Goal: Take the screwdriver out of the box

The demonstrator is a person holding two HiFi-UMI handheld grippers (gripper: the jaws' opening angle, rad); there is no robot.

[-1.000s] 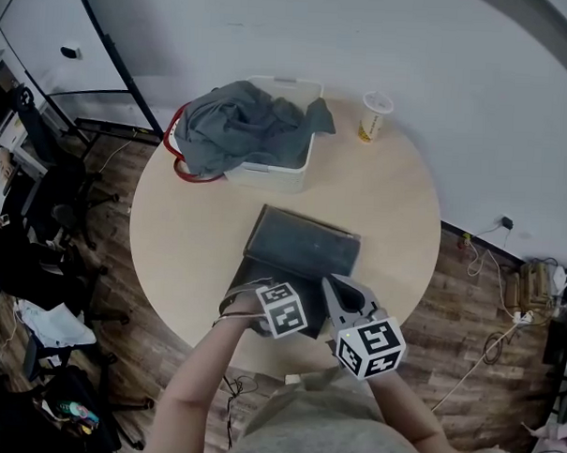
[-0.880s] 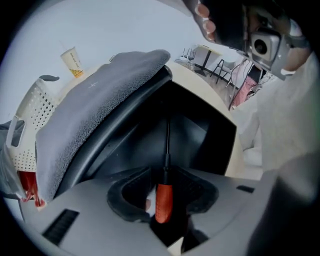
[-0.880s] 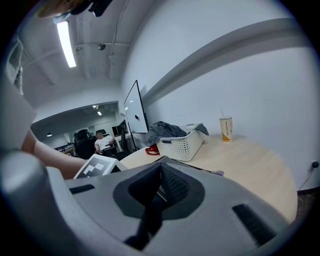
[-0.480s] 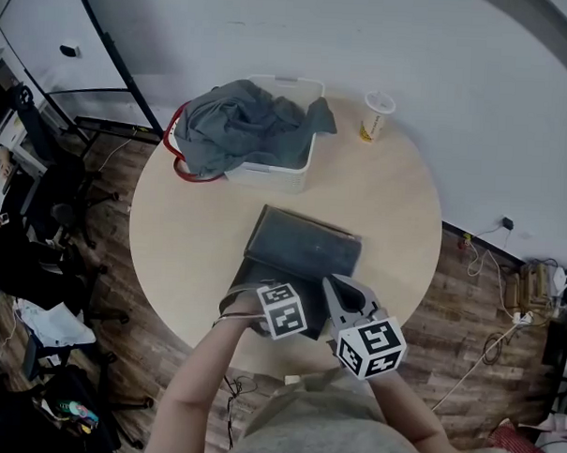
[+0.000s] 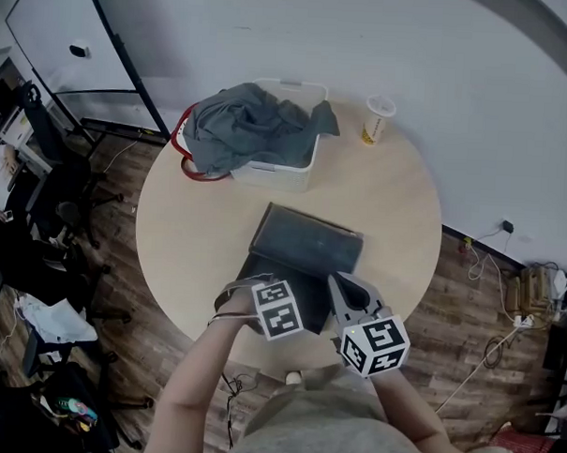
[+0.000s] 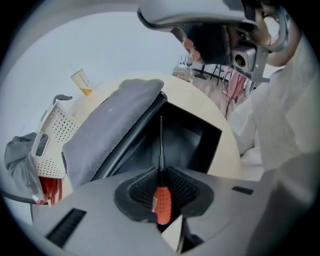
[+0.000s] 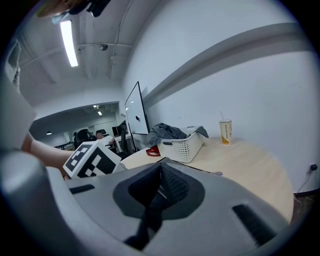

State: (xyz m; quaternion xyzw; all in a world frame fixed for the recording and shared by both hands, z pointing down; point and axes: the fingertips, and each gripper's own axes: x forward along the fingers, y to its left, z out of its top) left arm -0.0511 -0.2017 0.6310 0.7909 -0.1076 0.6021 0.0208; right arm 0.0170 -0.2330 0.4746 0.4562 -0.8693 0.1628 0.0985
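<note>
A dark grey box (image 5: 295, 285) stands open near the round table's front edge, its lid (image 5: 306, 239) tipped back. In the left gripper view the box's black inside (image 6: 187, 140) lies below the raised lid (image 6: 107, 127). My left gripper (image 6: 161, 186) points steeply down over the box and is shut on the screwdriver's orange handle (image 6: 163, 204). The thin shaft (image 6: 161, 137) runs down into the box. In the head view my left gripper (image 5: 272, 312) hides the screwdriver. My right gripper (image 5: 351, 297) hovers by the box's right front corner, jaws together, nothing seen between them (image 7: 160, 182).
A white basket (image 5: 284, 174) full of grey cloth (image 5: 246, 125) stands at the table's back, a red item (image 5: 190, 166) at its left. A paper cup (image 5: 374, 119) is at the back right. Office chairs crowd the floor at left; cables lie at right.
The left gripper's marker cube has shifted very slightly over the box. The right gripper has kept its place. The head view itself has drifted a little.
</note>
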